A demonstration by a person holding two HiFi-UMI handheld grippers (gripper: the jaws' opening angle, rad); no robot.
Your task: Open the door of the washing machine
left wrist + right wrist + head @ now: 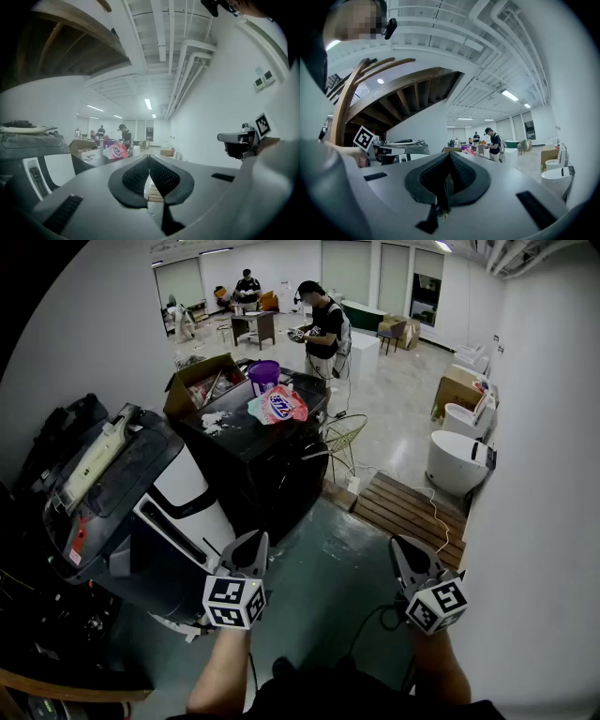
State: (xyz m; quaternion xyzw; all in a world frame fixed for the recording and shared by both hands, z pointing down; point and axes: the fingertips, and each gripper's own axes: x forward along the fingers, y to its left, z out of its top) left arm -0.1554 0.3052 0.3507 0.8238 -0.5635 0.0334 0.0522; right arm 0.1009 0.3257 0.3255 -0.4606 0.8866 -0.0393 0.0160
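Head view: left gripper (249, 551) and right gripper (411, 561) hang clear of the washing machine (178, 486) at lower left, its door (103, 474) down. Left gripper view: jaws pressed together, empty. Right gripper view: same, so a closed tip would likely skid off the door's edge rather than catch it.

The scene is viewed steeply downward from head height, close above the washing machine (141, 512). Each gripper view is aimed level along its own jaws into the room — the standing person (323, 329) is caught by all three.
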